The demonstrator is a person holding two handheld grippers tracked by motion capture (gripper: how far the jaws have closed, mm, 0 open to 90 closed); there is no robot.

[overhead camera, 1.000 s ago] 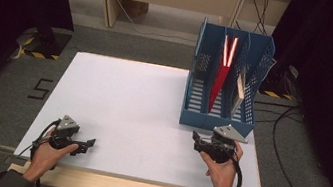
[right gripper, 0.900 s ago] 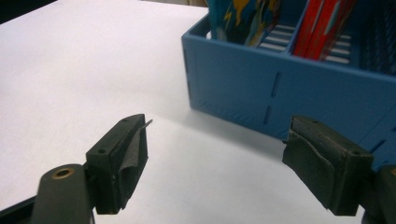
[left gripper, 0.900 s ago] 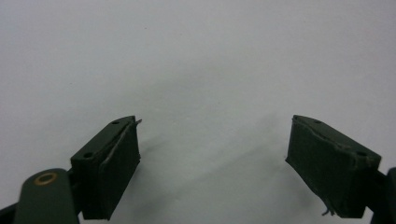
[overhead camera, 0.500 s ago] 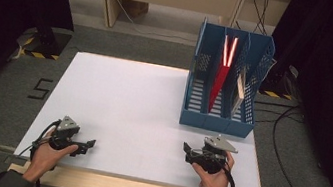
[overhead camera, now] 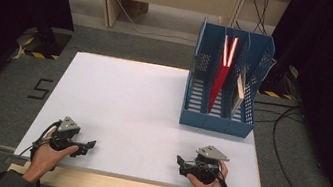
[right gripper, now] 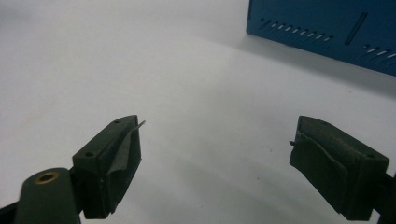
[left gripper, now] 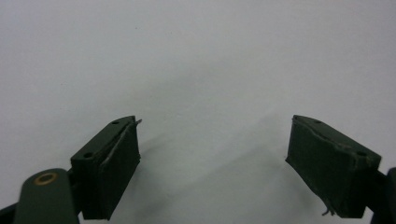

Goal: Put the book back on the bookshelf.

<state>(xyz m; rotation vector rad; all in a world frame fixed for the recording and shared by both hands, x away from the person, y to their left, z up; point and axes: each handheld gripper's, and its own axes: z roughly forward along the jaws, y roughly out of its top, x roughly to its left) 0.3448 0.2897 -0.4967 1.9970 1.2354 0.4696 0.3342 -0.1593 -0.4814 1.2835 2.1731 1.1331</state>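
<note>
Presently the right gripper (overhead camera: 182,164) lies low over the near right part of the white tabletop (overhead camera: 127,107), held in the person's right hand (overhead camera: 208,186); its jaws stand spread wide with nothing between them, and they have just been opening. In the right gripper view (right gripper: 215,154) only bare white surface lies between and ahead of the jaws. The left gripper (overhead camera: 88,146) sits at the near left of the tabletop in the left hand (overhead camera: 46,155), jaws likewise released and empty, as the left gripper view (left gripper: 212,158) confirms.

Beyond the right gripper, toward the far right, stands a blue file rack (overhead camera: 201,84) with slotted walls; its near wall shows in the right gripper view (right gripper: 322,28). A red folder (overhead camera: 221,77) stands upright in the middle compartment, and a pale flat item (overhead camera: 241,90) stands in the compartment to its right. No object lies between either gripper and the rack. Cables (overhead camera: 288,143) run over the floor to the right.
</note>
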